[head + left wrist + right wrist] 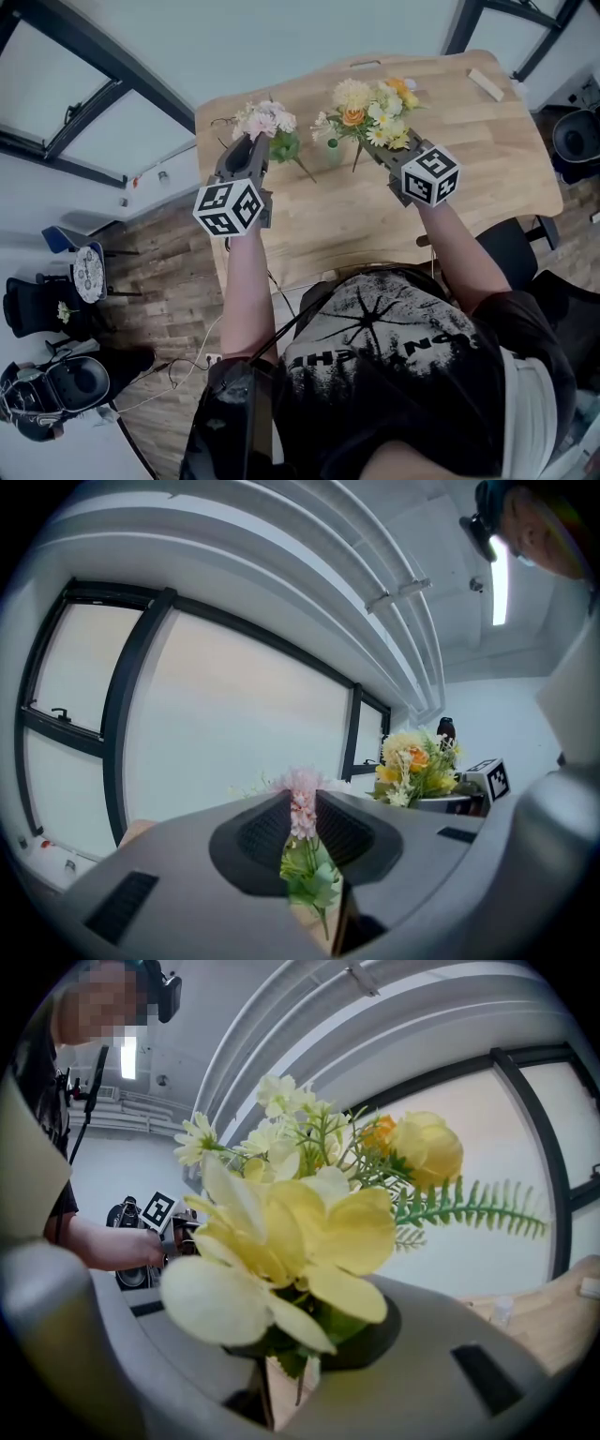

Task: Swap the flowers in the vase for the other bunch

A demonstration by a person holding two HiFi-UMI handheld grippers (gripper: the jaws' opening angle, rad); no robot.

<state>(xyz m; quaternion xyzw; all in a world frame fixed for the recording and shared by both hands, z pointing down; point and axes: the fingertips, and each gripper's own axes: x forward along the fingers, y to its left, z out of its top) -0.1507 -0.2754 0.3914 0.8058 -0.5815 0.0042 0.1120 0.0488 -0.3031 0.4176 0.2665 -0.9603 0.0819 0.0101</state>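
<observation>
The head view looks steeply down from above the person onto the tabletop. Each gripper view sits close behind its own jaws, facing level toward windows. Both show the yellow bunch, which fills the right one.

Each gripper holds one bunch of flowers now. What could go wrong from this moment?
1. The small clear glass vase stands on the light wooden table between both bunches; a dangling stem might tip it.
2. The left gripper pinches the pink and white flower bunch by thin stems, so it could slip or rotate.
3. The yellow and orange flower bunch in the right gripper is close to the pink one; leaves may tangle.
</observation>
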